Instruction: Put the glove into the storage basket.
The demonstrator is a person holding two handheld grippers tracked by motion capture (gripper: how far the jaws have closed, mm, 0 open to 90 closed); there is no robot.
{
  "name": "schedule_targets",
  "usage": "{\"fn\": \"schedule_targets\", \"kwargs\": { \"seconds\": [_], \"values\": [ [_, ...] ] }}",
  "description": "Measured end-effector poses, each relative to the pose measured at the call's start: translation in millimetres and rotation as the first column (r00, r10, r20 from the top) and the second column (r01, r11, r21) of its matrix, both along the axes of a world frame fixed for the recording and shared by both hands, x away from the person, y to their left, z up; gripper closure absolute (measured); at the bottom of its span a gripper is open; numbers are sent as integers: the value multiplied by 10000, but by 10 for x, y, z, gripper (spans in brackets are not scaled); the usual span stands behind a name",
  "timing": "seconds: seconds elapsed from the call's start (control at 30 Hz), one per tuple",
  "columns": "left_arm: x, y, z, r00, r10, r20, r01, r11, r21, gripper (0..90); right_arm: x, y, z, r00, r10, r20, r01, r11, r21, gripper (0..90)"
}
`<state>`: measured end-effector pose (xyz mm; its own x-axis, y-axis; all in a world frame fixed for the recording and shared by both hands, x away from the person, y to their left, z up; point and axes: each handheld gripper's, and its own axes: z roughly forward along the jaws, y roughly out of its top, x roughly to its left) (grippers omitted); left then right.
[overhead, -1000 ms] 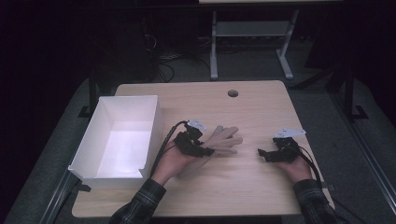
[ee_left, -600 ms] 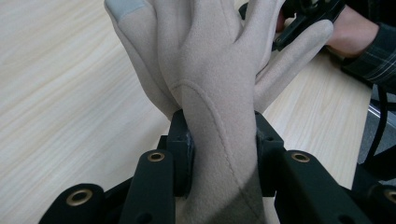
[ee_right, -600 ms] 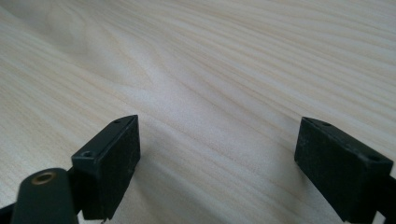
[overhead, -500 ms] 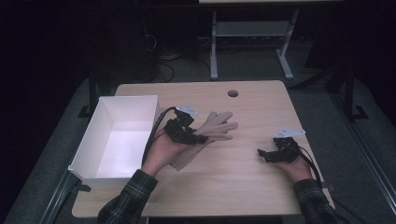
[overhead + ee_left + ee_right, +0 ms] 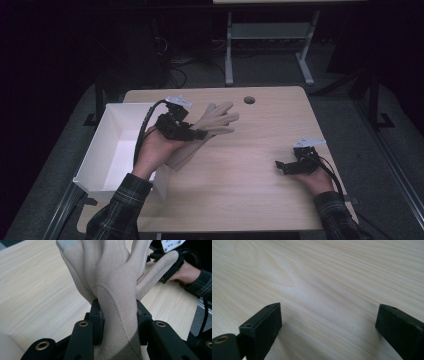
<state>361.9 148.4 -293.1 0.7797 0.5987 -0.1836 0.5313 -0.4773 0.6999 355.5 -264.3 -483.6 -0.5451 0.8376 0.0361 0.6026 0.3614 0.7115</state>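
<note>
A beige suede glove (image 5: pixel 215 121) hangs above the table, pinched at its palm by my left gripper (image 5: pixel 199 134), which is shut on it. In the left gripper view the glove (image 5: pixel 110 285) rises between the two black jaws with its fingers spread upward. Its cuff trails down toward the table beside the white box (image 5: pixel 115 150). My right gripper (image 5: pixel 280 165) rests low at the table's right side, open, with bare wood between its fingers (image 5: pixel 262 325).
The open white box stands at the table's left edge, right beside my left hand. A round cable hole (image 5: pixel 249 100) sits near the table's far edge. A metal frame (image 5: pixel 270 35) stands on the floor beyond the table.
My left gripper has lifted the glove and carried it left and away from the person, toward the white box. The right gripper has stayed in place.
</note>
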Motion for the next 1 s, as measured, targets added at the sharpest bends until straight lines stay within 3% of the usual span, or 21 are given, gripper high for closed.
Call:
{"fn": "schedule_targets", "kwargs": {
  "seconds": [0.27, 0.47, 0.8, 1.0],
  "values": [
    [-25, 337, 170, 9977, 634, 253, -635, 9980, 17, 666, 3, 11, -2, 10000, -56, -80, 56, 10000, 1, 33],
    [-31, 540, 219, 9937, 1052, 387, -1051, 9944, -39, 666, 2, 12, -2, 9999, -69, -78, 69, 10000, 2, 33],
    [-67, 1005, 199, 9746, 2192, 458, -2192, 9757, -51, 667, 0, 12, -2, 9999, -76, -90, 76, 10000, -1, 33],
    [-84, 1351, 156, 9530, 2999, 436, -2992, 9539, -234, 666, -1, 12, 0, 9999, -81, -106, 80, 10000, -19, 33]
  ]
}}
